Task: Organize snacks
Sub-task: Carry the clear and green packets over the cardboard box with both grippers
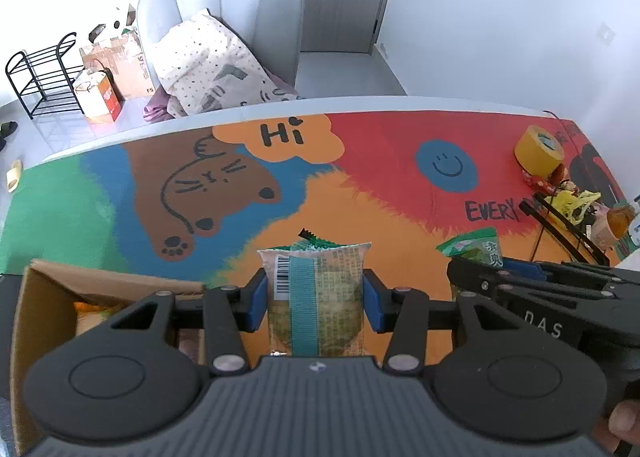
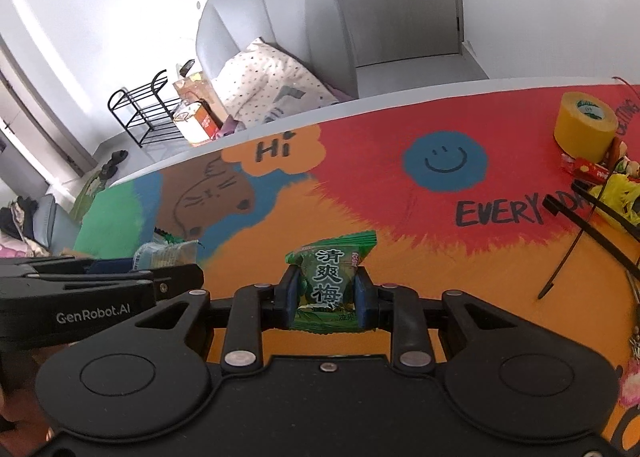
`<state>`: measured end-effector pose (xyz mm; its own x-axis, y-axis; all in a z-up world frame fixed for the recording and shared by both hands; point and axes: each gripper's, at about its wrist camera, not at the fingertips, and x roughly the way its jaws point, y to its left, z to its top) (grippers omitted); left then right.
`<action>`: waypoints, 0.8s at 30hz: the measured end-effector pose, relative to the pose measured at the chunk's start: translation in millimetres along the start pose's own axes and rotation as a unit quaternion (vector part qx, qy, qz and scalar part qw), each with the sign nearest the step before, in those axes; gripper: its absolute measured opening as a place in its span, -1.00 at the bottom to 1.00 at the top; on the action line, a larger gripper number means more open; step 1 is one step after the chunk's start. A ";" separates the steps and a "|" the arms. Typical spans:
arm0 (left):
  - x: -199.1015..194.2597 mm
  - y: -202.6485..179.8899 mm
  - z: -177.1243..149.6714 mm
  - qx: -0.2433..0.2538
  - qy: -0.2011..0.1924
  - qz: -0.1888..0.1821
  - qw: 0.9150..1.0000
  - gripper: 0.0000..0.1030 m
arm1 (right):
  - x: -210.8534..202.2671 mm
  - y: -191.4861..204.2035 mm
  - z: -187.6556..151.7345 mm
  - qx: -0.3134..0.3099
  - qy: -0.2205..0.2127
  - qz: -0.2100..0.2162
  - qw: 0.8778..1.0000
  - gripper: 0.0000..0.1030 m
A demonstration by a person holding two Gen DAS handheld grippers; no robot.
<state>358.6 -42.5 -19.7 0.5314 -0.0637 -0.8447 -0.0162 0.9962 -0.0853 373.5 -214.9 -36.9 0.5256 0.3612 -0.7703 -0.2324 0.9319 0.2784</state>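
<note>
My left gripper (image 1: 315, 299) is shut on a clear snack packet with a teal stripe and barcode (image 1: 316, 297), held above the colourful table mat. A cardboard box (image 1: 36, 297) with snacks inside sits just left of it. My right gripper (image 2: 327, 293) is shut on a green plum candy packet (image 2: 330, 277) with Chinese characters, held above the orange part of the mat. In the left wrist view the right gripper (image 1: 476, 273) and its green packet (image 1: 476, 249) show at right. In the right wrist view the left gripper (image 2: 188, 273) and its packet (image 2: 168, 253) show at left.
A yellow tape roll (image 2: 584, 125) stands at the far right of the mat (image 2: 360, 161). Small snacks, a yellow wrapper (image 2: 620, 193) and black cable ties (image 2: 576, 225) lie at the right edge. A grey chair (image 1: 224, 9) with a pillow stands behind the table.
</note>
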 end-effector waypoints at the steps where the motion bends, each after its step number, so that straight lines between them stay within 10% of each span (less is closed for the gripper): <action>1: -3.8 2.3 -1.1 -0.001 -0.001 -0.001 1.000 -0.09 | -1.8 3.0 -0.4 0.000 0.001 0.002 1.000 -0.50; 24: -71.7 80.2 -22.9 -0.020 -0.023 0.007 1.000 -0.08 | -29.3 94.5 -7.9 -0.048 -0.012 0.040 0.998 -0.50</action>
<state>299.9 40.6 21.9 0.5693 -0.0469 -0.8208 -0.0574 0.9937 -0.0966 329.7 -137.7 7.5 0.5223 0.4355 -0.7331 -0.3505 0.8934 0.2810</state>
